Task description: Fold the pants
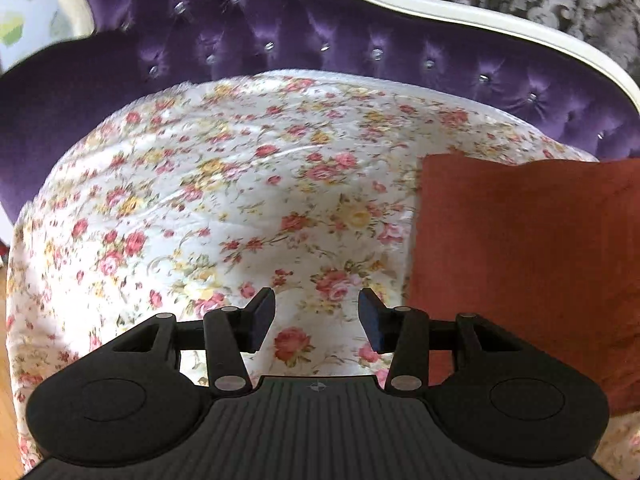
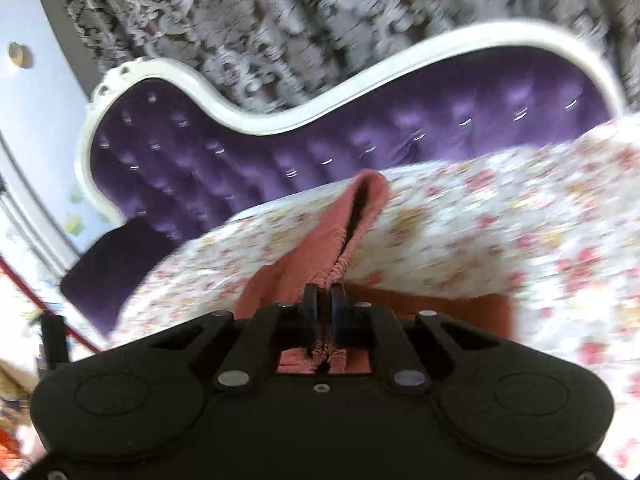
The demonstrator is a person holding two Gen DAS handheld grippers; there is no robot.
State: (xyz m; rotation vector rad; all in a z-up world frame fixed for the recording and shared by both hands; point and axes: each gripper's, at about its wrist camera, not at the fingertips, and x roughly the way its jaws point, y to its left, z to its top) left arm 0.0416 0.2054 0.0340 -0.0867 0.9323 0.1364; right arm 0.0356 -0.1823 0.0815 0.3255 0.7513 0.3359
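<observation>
So we've got the right gripper (image 2: 325, 294) clamped on the gathered waistband of the rust-red pants (image 2: 316, 248), with the fabric lifted off the flowery bedspread (image 2: 500, 216) and the band gaping open in front of the purple tufted headboard (image 2: 280, 136). Our left gripper (image 1: 317, 316) has its jaws apart with nothing between them, over the bedspread. The pants lie flat just to its right.

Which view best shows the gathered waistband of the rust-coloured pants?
The right wrist view: the waistband sits pinched in the right claw, gathers visible. The left wrist view shows only flat pants fabric on the floral cover, no waistband.
</observation>
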